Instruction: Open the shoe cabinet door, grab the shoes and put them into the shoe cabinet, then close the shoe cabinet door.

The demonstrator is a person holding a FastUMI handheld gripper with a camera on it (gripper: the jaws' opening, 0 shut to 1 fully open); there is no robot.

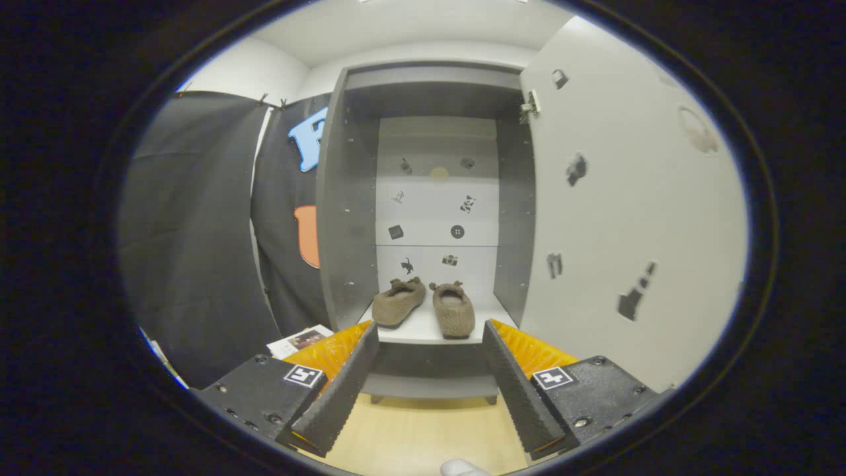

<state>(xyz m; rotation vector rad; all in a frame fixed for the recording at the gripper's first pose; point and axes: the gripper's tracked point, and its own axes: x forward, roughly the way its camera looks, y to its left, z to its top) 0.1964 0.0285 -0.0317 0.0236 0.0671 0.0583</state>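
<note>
Tool (429,370) released, fingers spread, grasping nothing, backed off from cabinet. Slippers (424,305) side by side on bottom shelf (423,330) inside shoe cabinet (344,198), beyond fingers. Door (628,218) swung open at right. Placement apparently complete; door closing outstanding.

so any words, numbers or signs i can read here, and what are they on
No readable words or numbers.
Square black-and-white markers on the open tool: patterns, not text.
Small dark picture stickers on the cabinet's back panel and on the open door: pictures, no lettering.
Printed sheet on the floor left of the cabinet: too small to read.
Two shoes on the shelf: no label visible.
</note>
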